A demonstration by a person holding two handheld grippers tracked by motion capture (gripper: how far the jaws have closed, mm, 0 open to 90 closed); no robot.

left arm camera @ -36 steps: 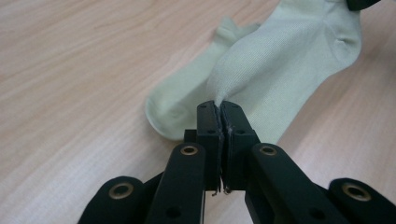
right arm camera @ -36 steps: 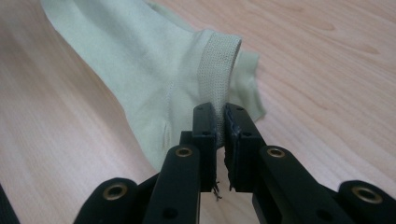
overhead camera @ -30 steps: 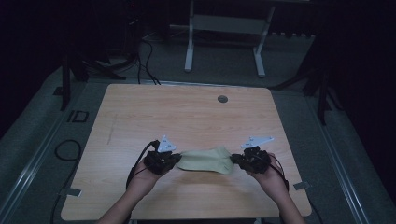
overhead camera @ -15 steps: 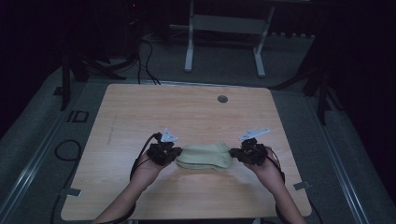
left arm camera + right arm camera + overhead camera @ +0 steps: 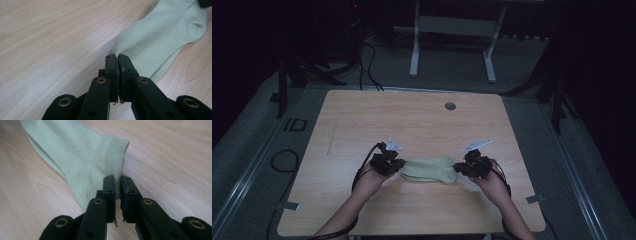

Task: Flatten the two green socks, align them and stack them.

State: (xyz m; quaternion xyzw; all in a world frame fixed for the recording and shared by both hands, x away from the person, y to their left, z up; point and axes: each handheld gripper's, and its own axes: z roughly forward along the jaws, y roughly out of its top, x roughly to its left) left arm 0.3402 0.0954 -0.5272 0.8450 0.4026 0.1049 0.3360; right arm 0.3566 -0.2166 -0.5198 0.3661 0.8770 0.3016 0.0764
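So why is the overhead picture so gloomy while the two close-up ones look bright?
High view: dim, room nearly black around the table, sock small and soft. Left gripper view: evenly lit, sock weave sharp, near jaws slightly blurred. Right gripper view: bright, ribbed cuff crisp, no glare.

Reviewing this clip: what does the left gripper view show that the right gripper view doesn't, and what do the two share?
Left gripper view: the left gripper, jaws shut on a plain, smooth end of the pale green sock, with the heel pucker farther off. Right gripper view: the right gripper clamped on the sock's ribbed cuff, and a short seam line on the fabric near the jaws. Both share the same sock lying flat on the wooden table, pinched at one end by black jaws.
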